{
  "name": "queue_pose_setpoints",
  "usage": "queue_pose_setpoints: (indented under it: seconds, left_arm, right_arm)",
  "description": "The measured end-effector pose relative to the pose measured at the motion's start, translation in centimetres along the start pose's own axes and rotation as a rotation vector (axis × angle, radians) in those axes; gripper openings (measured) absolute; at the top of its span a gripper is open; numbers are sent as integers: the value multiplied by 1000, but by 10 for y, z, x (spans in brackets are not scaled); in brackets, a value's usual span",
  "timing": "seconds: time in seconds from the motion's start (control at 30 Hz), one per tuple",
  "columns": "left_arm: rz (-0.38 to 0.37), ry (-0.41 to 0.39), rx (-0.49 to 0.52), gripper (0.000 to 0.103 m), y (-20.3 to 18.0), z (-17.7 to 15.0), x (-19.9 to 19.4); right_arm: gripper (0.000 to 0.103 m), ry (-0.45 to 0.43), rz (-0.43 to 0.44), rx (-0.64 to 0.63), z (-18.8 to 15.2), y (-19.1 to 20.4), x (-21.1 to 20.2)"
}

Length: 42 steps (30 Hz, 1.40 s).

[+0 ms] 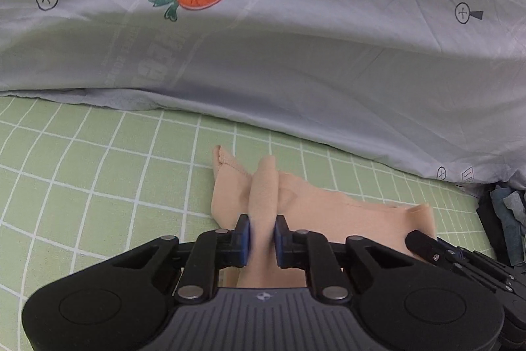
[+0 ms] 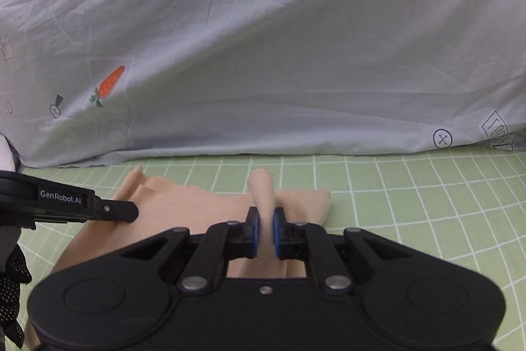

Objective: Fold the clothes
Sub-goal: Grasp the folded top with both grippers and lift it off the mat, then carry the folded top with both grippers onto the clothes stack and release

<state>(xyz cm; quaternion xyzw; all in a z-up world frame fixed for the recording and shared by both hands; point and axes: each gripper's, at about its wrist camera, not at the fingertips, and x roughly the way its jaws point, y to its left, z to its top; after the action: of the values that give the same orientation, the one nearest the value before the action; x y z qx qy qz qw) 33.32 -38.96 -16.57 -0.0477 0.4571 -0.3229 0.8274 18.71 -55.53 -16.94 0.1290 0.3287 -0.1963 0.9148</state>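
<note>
Fabric is what you have in both hands: a thin peach-beige knit garment [image 1: 328, 209] lying on the light green sheet with a white grid [image 1: 82, 180]. From your left wrist view, your left gripper [image 1: 262, 231] has its blue-padded jaws closed on a pinched ridge of the cloth, which stands up in a soft roll toward 12 o'clock. At 11 o'clock from that ridge a stitched hem corner lies flat on the sheet. The rest of the garment spreads toward 3 o'clock, smooth with a faint seam line. From your right wrist view, your right gripper [image 2: 265, 229] likewise has its jaws clamped on an upright fold of the same cloth. Behind the garment, at 12 o'clock, hangs a pale grey-blue cloth printed with an orange carrot [image 1: 296, 55].
</note>
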Motion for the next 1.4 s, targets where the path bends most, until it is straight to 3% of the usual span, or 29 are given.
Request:
queue_pose_setpoints:
  seconds: [0.1,0.13,0.17,0.23,0.4,0.6,0.67,0.7,0.73,0.77,0.83,0.87,0.93,1.1,1.4]
  left_arm:
    - [13,4,7,26,3,-1,-1]
    - [25,7,24,36,3,-1,-2]
    - [37,12,41,49,3,-2,-3]
    - [22,23,61,60,7,-4,-5]
    - [-49,57,4,66,20,-11,0]
    - [-86,69,22,68,15,-10,4]
    - [-109,69,13,66,14,-12,7]
    - [-121,66,1,66,14,-13,8]
    - [-132,65,-17,56,13,-15,9]
    - [-145,64,-34,42,12,-18,10]
    - [-139,54,-24,36,4,-24,6]
    - [-127,46,-8,29,-1,-26,3]
    - [-111,49,17,24,-11,-31,-3]
    - [-118,98,82,22,-41,-52,-26]
    - [-204,156,226,21,-123,-108,-79]
  right_arm:
    - [46,7,-63,20,-3,-1,2]
    - [55,10,-84,23,-3,0,2]
    - [57,22,-90,36,-3,-1,2]
    - [58,55,-64,102,-4,-8,3]
    - [68,108,-29,210,-7,-17,4]
    - [65,154,23,208,-11,-18,12]
    - [58,155,51,194,-12,-15,13]
    - [46,155,66,187,-12,-14,14]
    - [34,156,85,186,-12,-13,14]
    - [31,152,83,174,-12,-9,12]
    - [22,144,70,146,-11,-3,9]
    - [22,145,63,145,-11,-1,4]
    - [20,150,49,149,-11,2,-5]
    - [20,140,23,190,-22,-5,-52]
    - [18,73,-140,248,-49,-42,-174]
